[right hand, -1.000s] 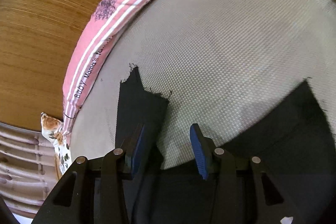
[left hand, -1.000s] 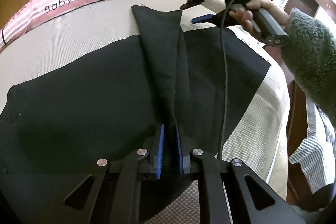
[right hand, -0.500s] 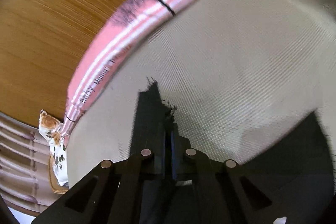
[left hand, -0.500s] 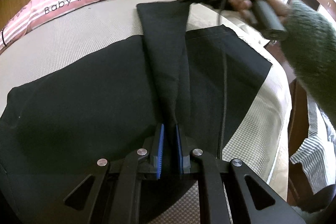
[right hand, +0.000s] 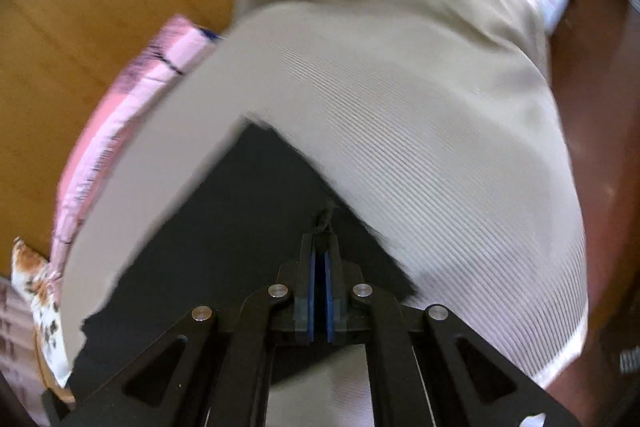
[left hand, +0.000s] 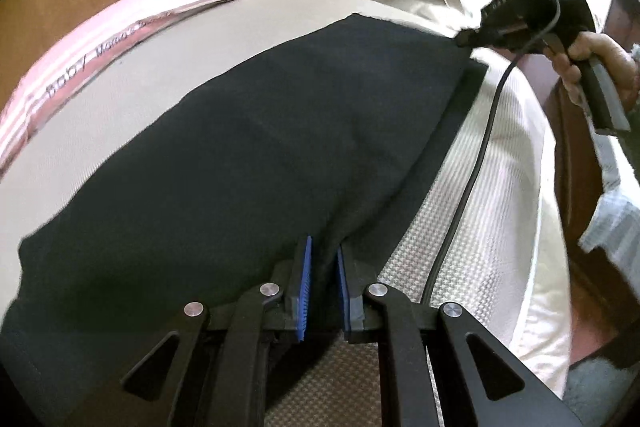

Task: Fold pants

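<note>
- My left gripper (left hand: 322,275) keeps its narrow pinch on the near edge of the pants (left hand: 248,155), black cloth bunched between the blue pads.
- A second ago one leg stood up as a thin ridge; now it is carried over to the right and lies across the other, nearly covering it on the beige mattress (left hand: 132,83).
- My right gripper (right hand: 320,259), which clamped the frayed far corner half a second ago, holds it at the far right.
- I judge the lengthwise fold all but laid; lowering and releasing comes next.
</note>
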Tool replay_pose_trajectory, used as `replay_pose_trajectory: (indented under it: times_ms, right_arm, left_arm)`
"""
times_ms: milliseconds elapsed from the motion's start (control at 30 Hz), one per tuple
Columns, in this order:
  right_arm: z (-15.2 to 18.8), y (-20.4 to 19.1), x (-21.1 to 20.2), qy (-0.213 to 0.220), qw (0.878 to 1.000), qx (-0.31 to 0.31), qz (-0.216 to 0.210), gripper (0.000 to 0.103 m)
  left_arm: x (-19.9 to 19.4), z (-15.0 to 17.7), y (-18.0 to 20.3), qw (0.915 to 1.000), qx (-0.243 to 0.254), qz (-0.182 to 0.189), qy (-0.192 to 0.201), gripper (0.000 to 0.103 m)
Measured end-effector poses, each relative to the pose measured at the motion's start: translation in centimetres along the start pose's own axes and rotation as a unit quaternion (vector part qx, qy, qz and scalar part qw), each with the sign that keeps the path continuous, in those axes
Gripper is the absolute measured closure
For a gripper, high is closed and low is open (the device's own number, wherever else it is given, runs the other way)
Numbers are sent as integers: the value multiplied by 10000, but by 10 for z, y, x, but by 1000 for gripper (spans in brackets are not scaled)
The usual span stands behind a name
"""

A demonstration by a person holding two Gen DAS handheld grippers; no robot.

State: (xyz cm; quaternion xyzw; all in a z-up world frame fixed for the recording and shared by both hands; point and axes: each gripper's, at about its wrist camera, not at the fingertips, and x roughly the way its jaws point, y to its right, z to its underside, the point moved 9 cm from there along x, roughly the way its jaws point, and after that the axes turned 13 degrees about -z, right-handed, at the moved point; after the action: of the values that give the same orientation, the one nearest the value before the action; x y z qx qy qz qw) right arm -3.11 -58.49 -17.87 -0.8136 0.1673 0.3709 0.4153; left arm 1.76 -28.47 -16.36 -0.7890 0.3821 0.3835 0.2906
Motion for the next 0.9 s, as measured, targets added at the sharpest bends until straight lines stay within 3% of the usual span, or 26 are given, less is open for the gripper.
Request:
replay_pose_trajectory:
  times_ms: [233,500,567,633,700,900]
  right_arm:
    - [1,2,-5,212,9997,101,-37,100]
    - [9,9,8,60,9997,-60,218,101]
    - [9,5,10,-89,9997,-102,186,93]
    - [10,-4,8,-235,9997,-85,64,70]
    - [9,-12,-1,-189,9996,-126,188,56]
    - [4,-59,-23,-163,9972,-715,150,56]
  left_arm:
    - [-8,2,4,9998,188,11,44,91]
    - [-5,6,5,9998,155,102,-16,92]
    - [-4,5,4,9999,98,110,-33,90]
    - [-5,5,3,9999,24,136,-76,86]
    - [-8,5,0,9996,-67,223,-170,82]
    - [-48,3,-33,9984,-426,353,90,61]
